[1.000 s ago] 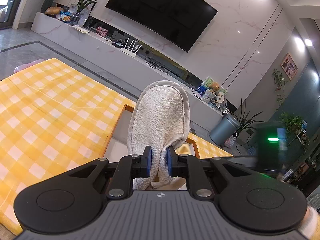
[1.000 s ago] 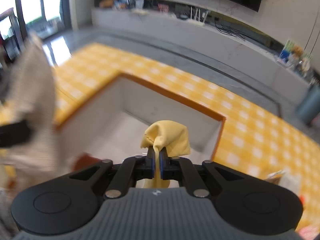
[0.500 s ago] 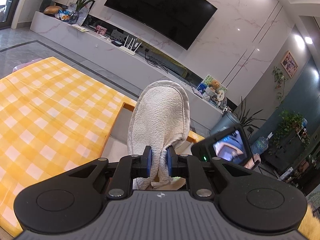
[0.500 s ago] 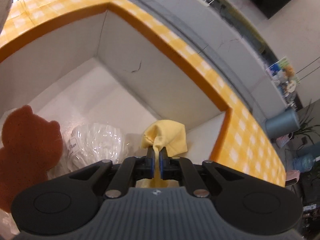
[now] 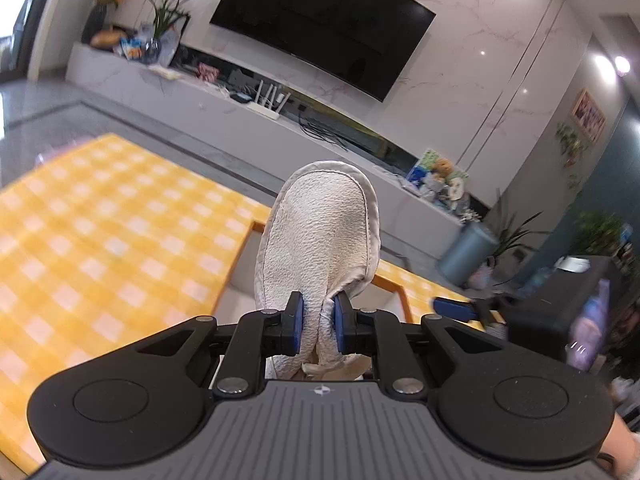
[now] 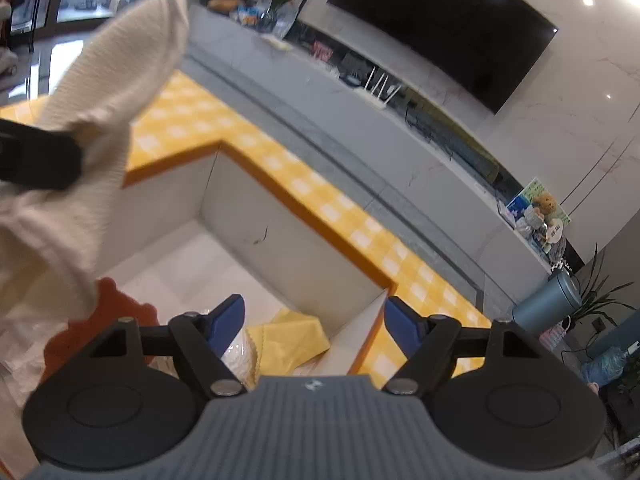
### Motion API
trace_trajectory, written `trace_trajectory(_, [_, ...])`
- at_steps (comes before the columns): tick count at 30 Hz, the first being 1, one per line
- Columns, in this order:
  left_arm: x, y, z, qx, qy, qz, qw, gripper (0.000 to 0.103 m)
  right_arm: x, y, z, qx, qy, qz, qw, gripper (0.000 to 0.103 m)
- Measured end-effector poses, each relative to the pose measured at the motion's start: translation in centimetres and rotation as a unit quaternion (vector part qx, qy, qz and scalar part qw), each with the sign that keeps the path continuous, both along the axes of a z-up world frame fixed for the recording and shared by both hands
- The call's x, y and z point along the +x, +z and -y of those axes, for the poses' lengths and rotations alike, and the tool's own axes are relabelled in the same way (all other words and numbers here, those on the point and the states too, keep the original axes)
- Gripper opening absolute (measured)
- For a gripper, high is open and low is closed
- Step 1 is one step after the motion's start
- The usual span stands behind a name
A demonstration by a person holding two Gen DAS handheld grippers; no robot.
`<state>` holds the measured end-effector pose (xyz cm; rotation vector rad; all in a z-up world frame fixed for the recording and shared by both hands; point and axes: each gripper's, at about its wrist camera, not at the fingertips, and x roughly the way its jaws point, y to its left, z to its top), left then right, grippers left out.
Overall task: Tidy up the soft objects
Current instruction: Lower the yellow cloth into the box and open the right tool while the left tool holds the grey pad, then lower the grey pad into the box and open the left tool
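Note:
My left gripper (image 5: 317, 322) is shut on a cream textured mitt-shaped cloth (image 5: 320, 236) that stands up from its pads above the white bin (image 5: 236, 276). The right wrist view shows that same cloth (image 6: 100, 128) at the left, with the left gripper (image 6: 36, 160) on it. My right gripper (image 6: 314, 322) has its jaws opening wide, with nothing between them. Below it a yellow cloth (image 6: 288, 344) lies loose in the white bin (image 6: 280, 240), beside a white ribbed object (image 6: 238, 360) and an orange-brown bear-shaped sponge (image 6: 116, 304).
A yellow checked cloth (image 5: 100, 232) covers the table around the sunken bin. An orange rim (image 6: 308, 216) edges the bin. Behind stand a long grey TV console (image 5: 240, 128), a wall TV (image 5: 320, 28), a blue-grey bin (image 5: 466, 252) and potted plants.
The right gripper has let go of the yellow cloth, which now lies in the bin, and its jaws have spread wide. The left gripper still holds the cream cloth, barely moved.

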<state>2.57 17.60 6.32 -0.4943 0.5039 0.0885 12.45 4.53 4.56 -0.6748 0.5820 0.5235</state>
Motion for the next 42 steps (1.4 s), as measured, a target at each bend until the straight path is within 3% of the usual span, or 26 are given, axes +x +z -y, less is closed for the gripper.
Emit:
trace_trajectory(5, [3.0,1.4,0.9,0.012,-0.008,0.005,0.9999,0.018,-0.5,1.2,1.4,0.014,-0.003,0.016,1.000,0.081])
trace_trajectory(10, [6.4,1.2,2.6,0.086,-0.037,-0.011,0.9956,0.018,-1.0,1.8,3.7,0.039,-0.030,0.031,0.998,0.081])
trace_trajectory(18, [10.5,-1.7,5.2,0.196,-0.061,-0.086,0.9748,0.018,-0.5,2.2,5.6,0.086,-0.046,0.005,0.995,0.081])
trace_trajectory(27, [12.3,-5.2,5.4,0.209,-0.044,-0.167,0.9625,0.023,-0.6,2.1,5.1,0.096,-0.037,0.000,0.995,0.081])
trace_trajectory(28, [12.4,-5.4,5.1,0.203,-0.042,-0.176,0.9623,0.030,-0.6,2.0,5.0,0.095,-0.037,0.000,0.995,0.081])
trace_trajectory(30, [12.5,-5.7,4.7,0.196,-0.032,-0.192,0.9611,0.057,-0.7,1.9,4.8,0.093,-0.036,0.000,0.995,0.081])
trace_trajectory(31, [12.5,-5.7,4.6,0.198,-0.024,-0.196,0.9602,0.077,-0.7,1.9,4.8,0.093,-0.037,0.001,0.995,0.081])
trace_trajectory(32, [12.4,-5.5,4.5,0.203,-0.015,-0.192,0.9602,0.085,-0.7,1.9,4.8,0.092,-0.037,0.001,0.995,0.081])
trace_trajectory(35, [11.5,-4.9,4.4,0.221,0.017,-0.169,0.9605,0.094,-0.8,2.2,5.0,0.093,-0.038,0.002,0.995,0.081])
trace_trajectory(38, [11.1,-4.6,4.0,0.195,0.022,-0.191,0.9617,0.094,-0.8,2.5,5.3,0.095,-0.042,0.005,0.995,0.081])
trace_trajectory(42, [10.5,-3.9,3.5,0.177,0.019,-0.178,0.9677,0.094,-1.1,2.8,5.5,0.096,-0.047,0.003,0.994,0.081])
